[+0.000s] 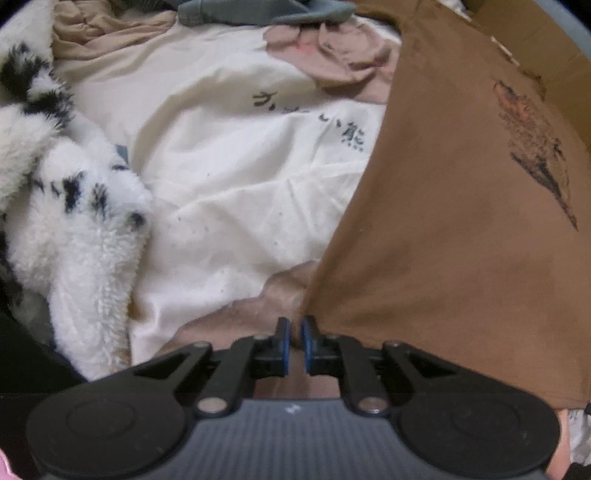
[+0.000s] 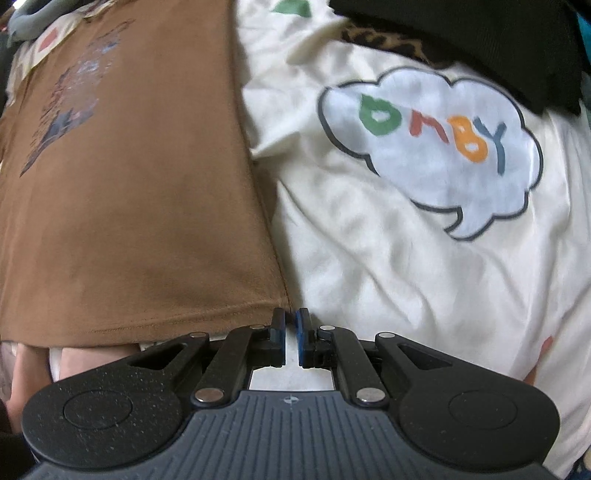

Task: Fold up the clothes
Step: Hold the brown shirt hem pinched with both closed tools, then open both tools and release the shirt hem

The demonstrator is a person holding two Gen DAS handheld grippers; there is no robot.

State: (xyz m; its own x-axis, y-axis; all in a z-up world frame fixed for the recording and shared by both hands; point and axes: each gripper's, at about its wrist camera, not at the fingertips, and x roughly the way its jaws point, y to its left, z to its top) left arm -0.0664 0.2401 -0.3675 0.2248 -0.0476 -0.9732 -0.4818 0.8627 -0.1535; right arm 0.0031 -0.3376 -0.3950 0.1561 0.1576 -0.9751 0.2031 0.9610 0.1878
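Note:
A brown T-shirt (image 1: 443,240) with a dark chest print lies spread over a pile of clothes. In the left wrist view it fills the right side, and its lower left corner sits right at the tips of my left gripper (image 1: 295,325). The blue pads stand a narrow gap apart and do not press on the cloth. In the right wrist view the same brown T-shirt (image 2: 129,203) covers the left side, with its lower right hem corner at the tips of my right gripper (image 2: 290,317). Those pads also show a slim gap, with white cloth visible through it.
Under the shirt lie a cream shirt with dark characters (image 1: 240,166) and a cream shirt with a cloud print (image 2: 406,277). A fluffy white garment with black spots (image 1: 85,221) is heaped at the left. Pink (image 1: 332,55), grey (image 1: 258,11) and black (image 2: 480,33) garments lie at the far side.

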